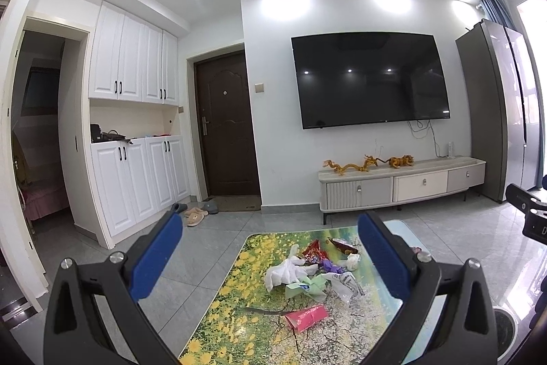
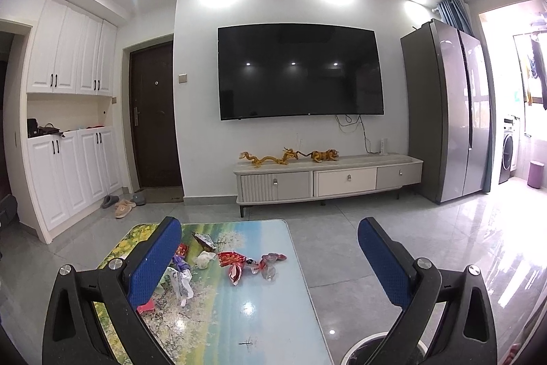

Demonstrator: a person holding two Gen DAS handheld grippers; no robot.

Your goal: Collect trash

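A: Two grippers, both with jaws spread wide, nothing between the blue pads. Left gripper [image 1: 270, 228] raised over the near left part of the table [image 1: 218, 313], aimed level at the TV wall. Right gripper [image 2: 270, 228] same height and heading, straddling the table's right edge.

B: Trash location?

A: On the tabletop, loose pile toward the far half. Left view: white crumpled tissue [image 1: 283, 272], pale green wrapper [image 1: 304, 288], clear printed plastic [image 1: 348, 288], purple scrap [image 1: 330, 266], pink-red packet [image 1: 306, 317] nearest the camera, apart from the pile. Right view only: red wrapper [image 2: 234, 260] and clear crumpled wrapper [image 2: 270, 265] on the pile's right side, well clear of the rest. Pink-red packet mostly hidden there behind the left finger.

B: Other view differences?

A: Left view only: open doorway into a dim room at far left; black edge of the right gripper at frame right. Right view only: balcony with washing machine [image 2: 509, 149] and purple bin [image 2: 535, 173]; round white rim of a bin [image 2: 355, 351] at bottom, beside the table. Both: TV [image 2: 301, 70], TV cabinet [image 2: 328, 180] with gold dragon figures [image 2: 266, 158], fridge [image 2: 451, 112], brown door [image 2: 155, 115], slippers [image 2: 119, 206].

B: Readable text?

A: Printing on packet and wrappers, too small to read.
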